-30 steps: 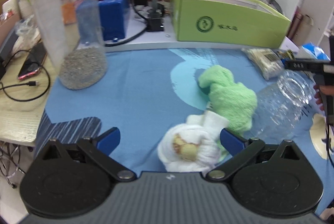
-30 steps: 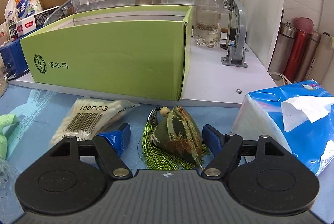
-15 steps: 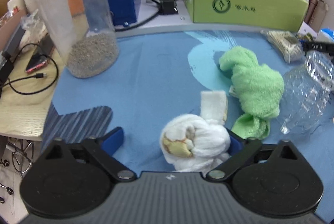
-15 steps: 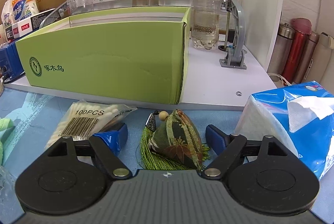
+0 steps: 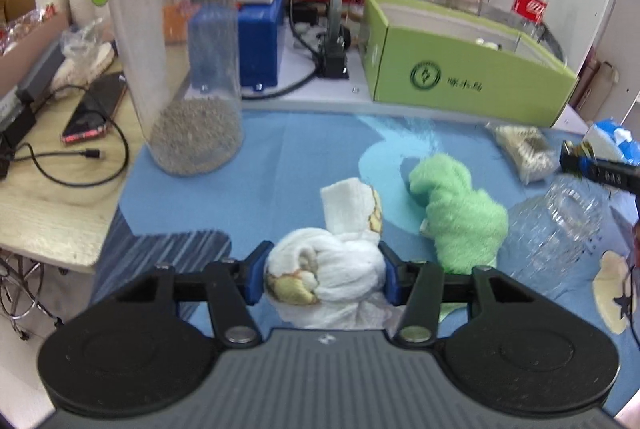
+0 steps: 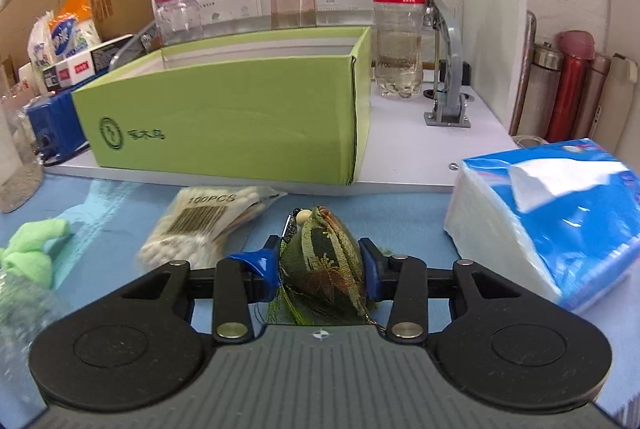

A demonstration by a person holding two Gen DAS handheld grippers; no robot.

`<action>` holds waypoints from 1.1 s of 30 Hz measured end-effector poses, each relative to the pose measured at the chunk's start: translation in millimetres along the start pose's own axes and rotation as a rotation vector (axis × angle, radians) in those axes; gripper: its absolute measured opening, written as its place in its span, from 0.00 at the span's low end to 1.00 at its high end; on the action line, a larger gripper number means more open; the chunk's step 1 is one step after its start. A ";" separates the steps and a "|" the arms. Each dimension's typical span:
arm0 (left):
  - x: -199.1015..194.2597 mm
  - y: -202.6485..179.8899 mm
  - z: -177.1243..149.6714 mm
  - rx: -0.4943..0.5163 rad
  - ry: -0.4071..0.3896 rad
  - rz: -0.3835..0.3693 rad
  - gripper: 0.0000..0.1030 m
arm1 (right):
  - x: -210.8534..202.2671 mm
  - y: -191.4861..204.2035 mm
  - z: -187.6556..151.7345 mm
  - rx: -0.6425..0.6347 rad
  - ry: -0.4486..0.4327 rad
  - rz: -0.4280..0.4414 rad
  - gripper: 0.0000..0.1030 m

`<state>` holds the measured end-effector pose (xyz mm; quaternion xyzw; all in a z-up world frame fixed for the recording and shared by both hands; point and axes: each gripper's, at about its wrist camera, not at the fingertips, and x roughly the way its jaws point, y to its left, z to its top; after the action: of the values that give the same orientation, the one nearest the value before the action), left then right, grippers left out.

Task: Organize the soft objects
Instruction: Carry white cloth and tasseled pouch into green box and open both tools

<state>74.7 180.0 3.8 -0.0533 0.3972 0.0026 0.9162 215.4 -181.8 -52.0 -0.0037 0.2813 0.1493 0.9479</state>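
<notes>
A knotted white towel (image 5: 340, 265) lies on the blue cloth (image 5: 280, 181). My left gripper (image 5: 324, 271) has its jaws closing on it, and both blue pads press its sides. A rolled green towel (image 5: 460, 213) lies just right of it. In the right wrist view my right gripper (image 6: 320, 265) is shut on a dark green brocade sachet (image 6: 326, 257) with a tassel and a bead, lifted a little off the cloth. An open green cardboard box (image 6: 224, 133) stands behind on the white shelf.
A clear plastic jar (image 5: 560, 229) lies on its side right of the green towel. A tall jar with grey grit (image 5: 180, 77) stands at the cloth's left. A cotton swab bag (image 6: 208, 225) and a blue tissue pack (image 6: 552, 213) flank the sachet. Bottles line the back.
Both grippers went from open around their objects to closed on them: the left on the white towel, the right on the sachet. Both views shifted slightly.
</notes>
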 end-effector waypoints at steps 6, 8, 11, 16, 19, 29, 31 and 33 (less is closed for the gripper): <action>-8.7 -29.7 57.1 0.039 -0.103 -0.084 0.51 | -56.7 2.2 20.7 0.063 -0.143 0.090 0.24; -5.7 -45.7 87.3 0.053 -0.151 -0.104 0.51 | -62.6 7.6 48.0 0.039 -0.198 0.116 0.24; 8.3 -69.7 139.9 0.066 -0.197 -0.150 0.51 | -55.0 13.6 92.7 -0.001 -0.259 0.132 0.25; 42.7 -100.5 204.7 0.086 -0.230 -0.141 0.52 | -6.4 22.1 154.0 -0.023 -0.266 0.153 0.25; 75.2 -111.4 224.0 0.100 -0.209 -0.115 0.53 | 27.9 25.5 166.2 -0.011 -0.225 0.185 0.28; 105.8 -103.2 214.7 0.093 -0.200 -0.046 0.98 | 66.3 42.0 156.8 0.031 -0.159 0.202 0.39; 92.1 -98.9 205.0 0.096 -0.209 -0.052 0.98 | 49.7 42.0 153.1 0.027 -0.188 0.208 0.40; 75.4 -93.7 189.4 0.110 -0.226 -0.048 0.98 | 31.9 44.8 146.0 0.018 -0.199 0.214 0.41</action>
<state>268.5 102.9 86.5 -0.0120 0.2897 -0.0351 0.9564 305.7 -116.7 57.3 0.0495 0.1863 0.2468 0.9497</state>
